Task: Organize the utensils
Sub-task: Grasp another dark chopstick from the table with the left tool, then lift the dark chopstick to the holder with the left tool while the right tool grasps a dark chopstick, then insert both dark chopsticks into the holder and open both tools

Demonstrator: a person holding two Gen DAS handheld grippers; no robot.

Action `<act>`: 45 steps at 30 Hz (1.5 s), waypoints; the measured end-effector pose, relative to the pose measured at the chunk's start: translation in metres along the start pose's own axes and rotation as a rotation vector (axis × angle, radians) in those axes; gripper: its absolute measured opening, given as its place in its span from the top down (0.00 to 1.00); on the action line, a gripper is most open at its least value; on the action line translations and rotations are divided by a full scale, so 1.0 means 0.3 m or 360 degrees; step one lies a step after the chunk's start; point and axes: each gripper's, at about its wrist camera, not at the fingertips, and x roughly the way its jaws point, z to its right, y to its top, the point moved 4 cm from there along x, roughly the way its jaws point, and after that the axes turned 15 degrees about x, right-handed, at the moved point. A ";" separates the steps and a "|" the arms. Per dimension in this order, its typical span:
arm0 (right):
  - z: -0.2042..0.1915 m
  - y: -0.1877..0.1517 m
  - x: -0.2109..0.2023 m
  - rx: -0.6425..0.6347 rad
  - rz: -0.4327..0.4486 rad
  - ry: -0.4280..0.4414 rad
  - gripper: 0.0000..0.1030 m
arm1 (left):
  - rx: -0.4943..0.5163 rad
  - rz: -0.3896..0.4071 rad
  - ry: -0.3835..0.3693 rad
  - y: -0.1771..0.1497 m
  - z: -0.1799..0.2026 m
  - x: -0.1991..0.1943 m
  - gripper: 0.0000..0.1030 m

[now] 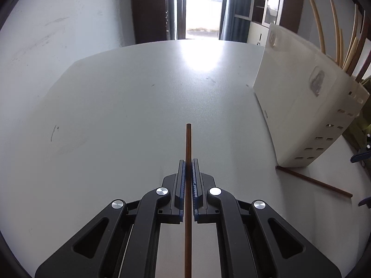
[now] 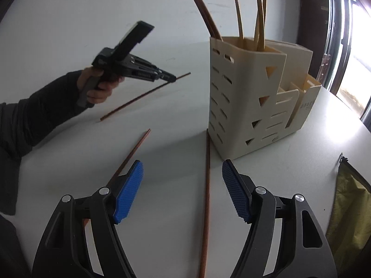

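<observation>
On the white counter (image 2: 162, 34) stands a cream utensil caddy (image 2: 245, 97) with slotted walls; its tallest compartment holds several pale chopsticks (image 2: 259, 20) and 2 dark ones (image 2: 204, 9), all upright and leaning.

Left tongs (image 1: 188, 171): closed on 1 brown chopstick (image 1: 188, 143). The stick runs lengthwise between the blue pads and sticks out past the tips. In the right wrist view the same stick (image 2: 143, 95) hangs clear of the counter, tilted, held near its upper end by the tongs (image 2: 172, 78); a hand (image 2: 99, 88) in a dark sleeve (image 2: 34, 120) grips the handle.

Right tongs (image 2: 183, 185): open, pads wide apart, nothing between them touching. A second brown chopstick (image 2: 206, 197) lies flat on the counter, running through the gap below the pads, its far end just beside the caddy's base. A third brown chopstick (image 2: 136, 148) lies on the counter to the left, partly hidden by the left finger (image 2: 128, 192) of these tongs.

An olive-yellow bag (image 2: 347, 213) lies at the right edge of the counter.
</observation>
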 end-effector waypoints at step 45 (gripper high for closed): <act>0.029 0.357 -0.726 0.0604 0.1584 0.0137 0.94 | 0.0094 0.0823 -0.0177 0.975 0.320 -0.685 0.96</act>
